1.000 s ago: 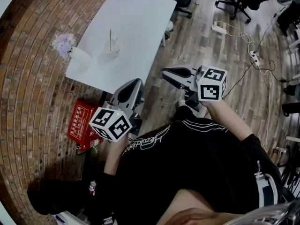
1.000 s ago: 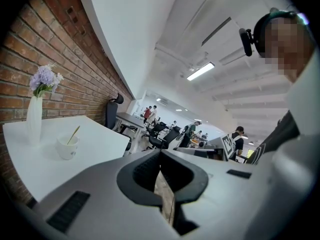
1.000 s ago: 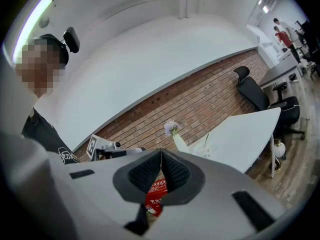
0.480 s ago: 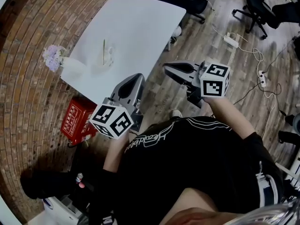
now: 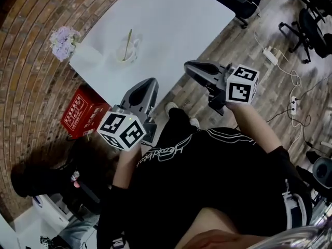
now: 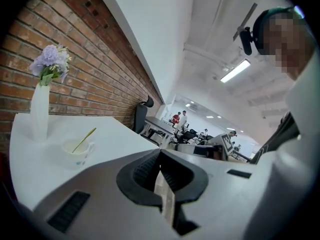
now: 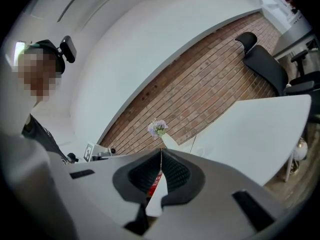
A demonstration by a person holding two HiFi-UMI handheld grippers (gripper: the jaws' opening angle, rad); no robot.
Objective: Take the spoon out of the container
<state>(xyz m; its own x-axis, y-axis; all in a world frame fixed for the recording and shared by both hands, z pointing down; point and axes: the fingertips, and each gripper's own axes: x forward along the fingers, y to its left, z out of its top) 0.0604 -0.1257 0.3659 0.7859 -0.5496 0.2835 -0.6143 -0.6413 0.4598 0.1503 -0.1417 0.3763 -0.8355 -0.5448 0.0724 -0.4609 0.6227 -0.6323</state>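
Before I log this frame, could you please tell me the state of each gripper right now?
Left gripper: closed, nothing between its jaws.
Right gripper: closed, nothing between its jaws.

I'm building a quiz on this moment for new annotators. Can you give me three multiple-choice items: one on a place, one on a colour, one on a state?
1. Where is the thin gold-coloured spoon?
A. lying flat on the table
B. standing in the small white cup
C. on the floor

2. What colour is the rectangular box beside the white table?
A. blue
B. red
C. green

3. How do the jaws of the left gripper and the right gripper stand?
A. both together, holding nothing
B. both wide apart
C. one closed on the spoon

Answers:
1 B: the left gripper view shows the handle slanting up out of the cup.
2 B: the head view shows it plainly red.
3 A: each gripper view shows the jaw tips meeting with nothing between them.
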